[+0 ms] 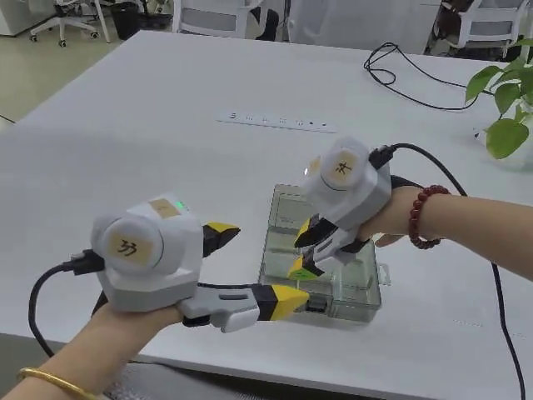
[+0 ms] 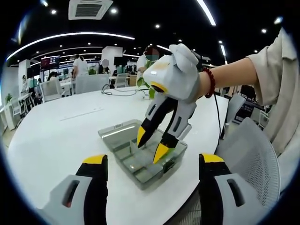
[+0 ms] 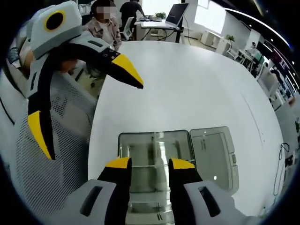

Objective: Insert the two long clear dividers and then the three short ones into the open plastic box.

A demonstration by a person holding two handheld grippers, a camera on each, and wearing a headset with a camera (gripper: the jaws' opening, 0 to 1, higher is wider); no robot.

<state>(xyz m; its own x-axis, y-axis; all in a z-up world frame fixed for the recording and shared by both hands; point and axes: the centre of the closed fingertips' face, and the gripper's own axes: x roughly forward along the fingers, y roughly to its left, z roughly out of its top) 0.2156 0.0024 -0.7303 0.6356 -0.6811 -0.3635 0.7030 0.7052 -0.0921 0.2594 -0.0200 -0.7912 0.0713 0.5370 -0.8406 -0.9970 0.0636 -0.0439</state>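
Seating a divider in the box (image 1: 350, 304) is my reading of the step in hand.

Head view: one box sits on the table (image 1: 166, 125), its one lid (image 1: 287, 207) laid open on the far side. The right gripper (image 1: 301, 252) dips into the box, jaws apart. The left gripper (image 1: 254, 267) hangs just beside the box's near corner, jaws wide apart and empty.

Left gripper view: the left gripper (image 2: 153, 159) shows its own jaws spread wide. Beyond them the right gripper (image 2: 151, 145) has both tips down in the box (image 2: 140, 176).

Right gripper view: the right gripper (image 3: 150, 164) hovers over the box (image 3: 124, 140), jaws parted. A pale band between them may be a divider; I cannot tell whether it is touched. The left gripper (image 3: 86, 107) gapes at upper left.

Count: two grippers, one box, one lid. The dividers, clear on clear, cannot be counted.

The next move, I judge, calls for a straight downward press so the divider keeps to its slots, with the left gripper steadying the box.
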